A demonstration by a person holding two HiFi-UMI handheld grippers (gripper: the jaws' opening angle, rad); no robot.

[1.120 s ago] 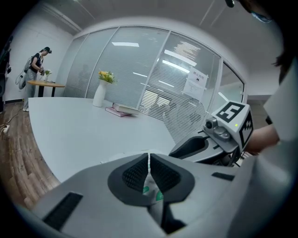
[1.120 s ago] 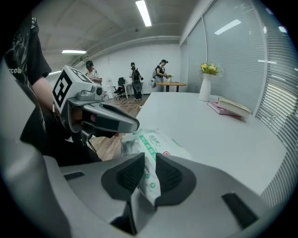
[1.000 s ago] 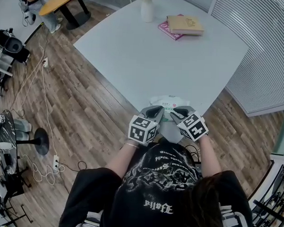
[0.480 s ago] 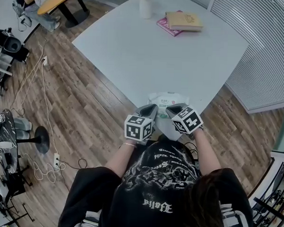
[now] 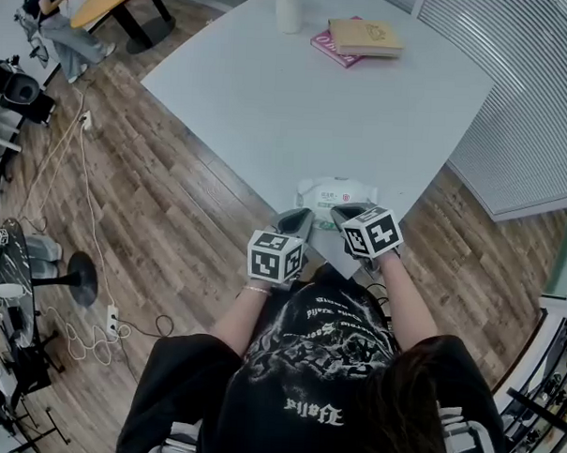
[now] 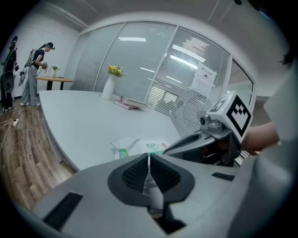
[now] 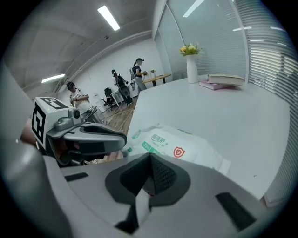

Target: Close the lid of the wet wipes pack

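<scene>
The white wet wipes pack [image 5: 335, 192] with green print and a red shield mark lies flat on the white table [image 5: 298, 99], close to its near corner. Both grippers hover just on my side of it. The left gripper [image 5: 298, 221] is shut with nothing between its jaws, and the right gripper [image 5: 345, 216] is shut and empty too. In the left gripper view the pack [image 6: 139, 147] lies just beyond the shut left gripper [image 6: 149, 160]. In the right gripper view the pack [image 7: 179, 148] lies just past the shut right gripper [image 7: 150, 163]. I cannot make out the lid's state.
A white vase with flowers [image 5: 288, 7] and two stacked books [image 5: 357, 38] stand at the table's far side. Wooden floor surrounds the table, with cables at the left. A glass wall with blinds [image 5: 533, 100] runs along the right. A person [image 5: 51, 18] stands far off by another table.
Both grippers have drawn back a little toward me, so more of the pack shows beyond them. The pack lies where it was.
</scene>
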